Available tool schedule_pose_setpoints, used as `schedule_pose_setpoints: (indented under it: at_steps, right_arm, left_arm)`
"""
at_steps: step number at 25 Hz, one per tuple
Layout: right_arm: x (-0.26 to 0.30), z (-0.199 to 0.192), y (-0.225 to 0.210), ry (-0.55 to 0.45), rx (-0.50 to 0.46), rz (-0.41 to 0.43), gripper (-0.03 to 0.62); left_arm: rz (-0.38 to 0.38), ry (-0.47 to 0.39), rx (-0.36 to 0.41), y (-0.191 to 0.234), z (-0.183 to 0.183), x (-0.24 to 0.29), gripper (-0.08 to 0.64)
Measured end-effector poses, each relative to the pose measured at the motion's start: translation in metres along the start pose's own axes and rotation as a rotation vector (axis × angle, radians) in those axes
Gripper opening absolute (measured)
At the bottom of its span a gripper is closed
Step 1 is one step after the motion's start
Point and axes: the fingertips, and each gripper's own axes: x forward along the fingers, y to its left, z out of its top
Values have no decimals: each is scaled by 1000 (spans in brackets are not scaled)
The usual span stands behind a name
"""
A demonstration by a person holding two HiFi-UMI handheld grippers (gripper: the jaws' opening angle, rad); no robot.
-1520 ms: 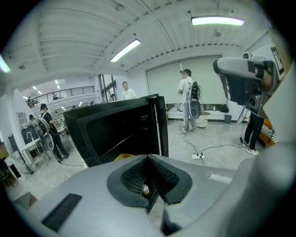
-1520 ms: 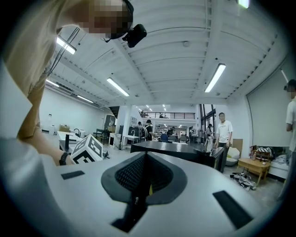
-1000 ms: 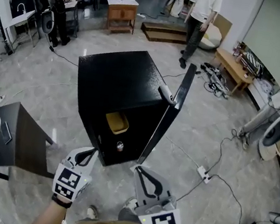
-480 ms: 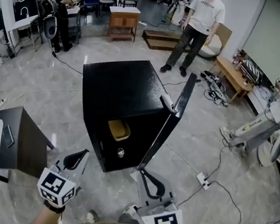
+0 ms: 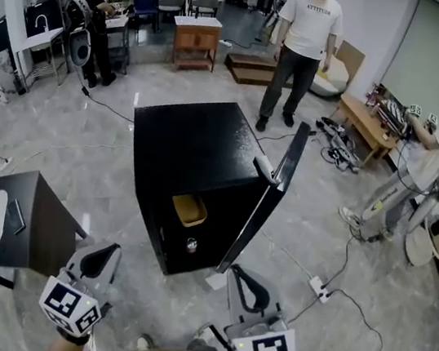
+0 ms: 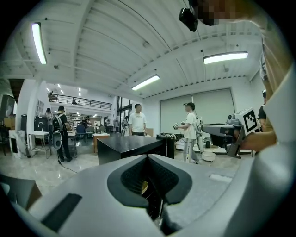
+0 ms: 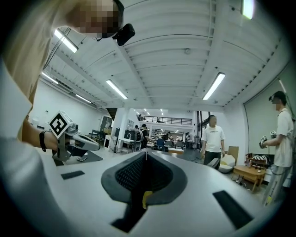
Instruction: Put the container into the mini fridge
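Floor [image 5: 83, 149]: polished pale stone tile, cables trailing across it, in a large open workshop with desks and several people standing about. A black mini fridge [image 5: 195, 146] stands mid-floor, its door [image 5: 270, 195] swung open on the right. A dark side table [image 5: 43, 221] sits near its left.

Only the head view shows the container [image 5: 189, 210] — yellow, resting on the upper shelf inside the fridge. The gripper views look out level across the room and show strip lights on the ceiling instead.

Left gripper [image 5: 108, 250]: jaws closed tip to tip, nothing held. Right gripper [image 5: 235, 272]: likewise closed and empty. Both hang low in front of the open fridge — well apart from the container, which lies ahead of them and between them.
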Motion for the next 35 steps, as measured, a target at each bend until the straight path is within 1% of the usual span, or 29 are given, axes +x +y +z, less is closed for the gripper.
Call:
schedule_pose_setpoints:
  at_steps: [4, 8, 14, 21, 28, 35]
  right_arm:
    - [-1, 5, -6, -3, 4, -11, 3]
    - [-1, 7, -8, 0, 3, -16, 3]
    - [-3, 10, -12, -11, 0, -28, 3]
    - [-11, 7, -19, 4, 5, -57, 3]
    - [-18, 7, -27, 13, 16, -94, 3]
    - [-16, 8, -27, 5, 7, -106, 3]
  left_arm:
    - [13, -23, -28, 7, 8, -13, 2]
    - [37, -56, -37, 15, 16, -27, 2]
    - [73, -73, -54, 22, 11, -42, 2]
    - [118, -121, -62, 28, 15, -59, 2]
    - [127, -141, -64, 32, 20, -67, 2]
    - [153, -158, -76, 41, 15, -75, 2]
